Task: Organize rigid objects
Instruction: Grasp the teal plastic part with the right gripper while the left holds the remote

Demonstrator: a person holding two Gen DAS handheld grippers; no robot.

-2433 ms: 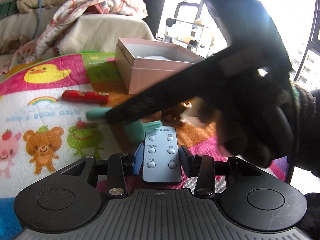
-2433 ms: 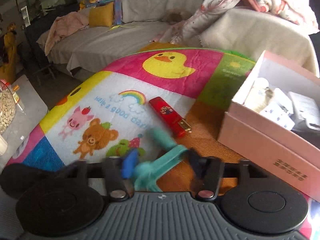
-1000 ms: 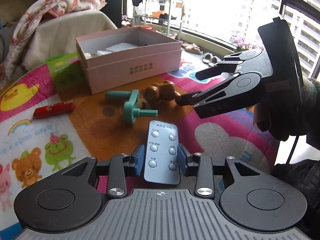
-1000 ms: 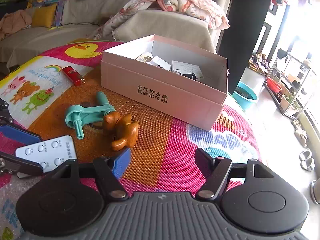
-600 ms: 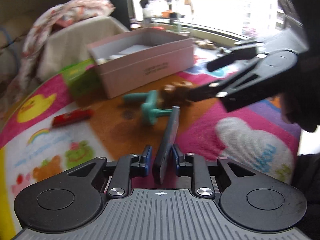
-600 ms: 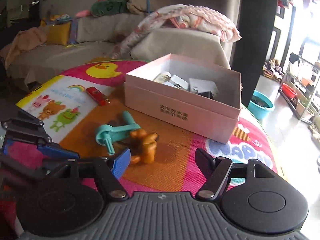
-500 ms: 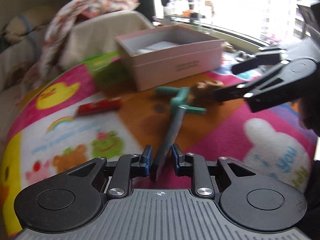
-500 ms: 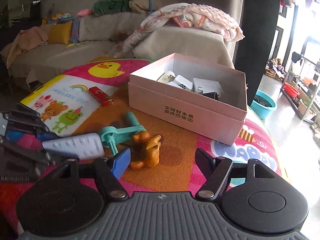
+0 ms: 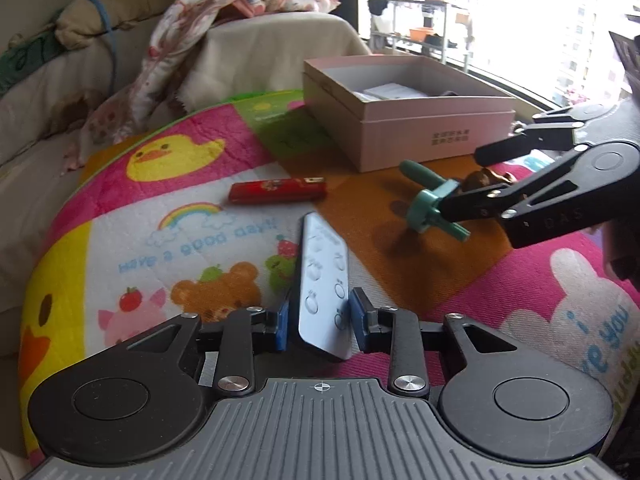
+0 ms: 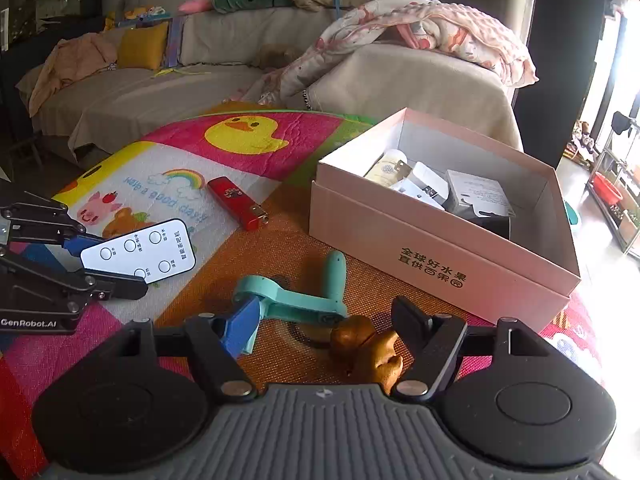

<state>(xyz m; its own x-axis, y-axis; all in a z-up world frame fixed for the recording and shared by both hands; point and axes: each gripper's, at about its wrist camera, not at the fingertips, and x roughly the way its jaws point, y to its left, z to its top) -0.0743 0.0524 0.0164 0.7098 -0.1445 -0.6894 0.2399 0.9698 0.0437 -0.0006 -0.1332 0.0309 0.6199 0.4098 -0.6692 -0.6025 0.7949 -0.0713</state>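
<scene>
Remote [image 9: 323,280] now rolled nearly flat again, clamped in left gripper [image 9: 320,316] jaws; right gripper [image 10: 326,322] jaws wide, empty.

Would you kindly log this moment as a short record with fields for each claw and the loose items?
left claw: shut on white remote, held tilted above the mat
right claw: open, low over brown toy
green crank: on mat, beside brown toy
red lighter: on mat
pink box: open, several items inside

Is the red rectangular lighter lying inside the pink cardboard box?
No, the red rectangular lighter lies on the printed play mat, outside the pink cardboard box.
</scene>
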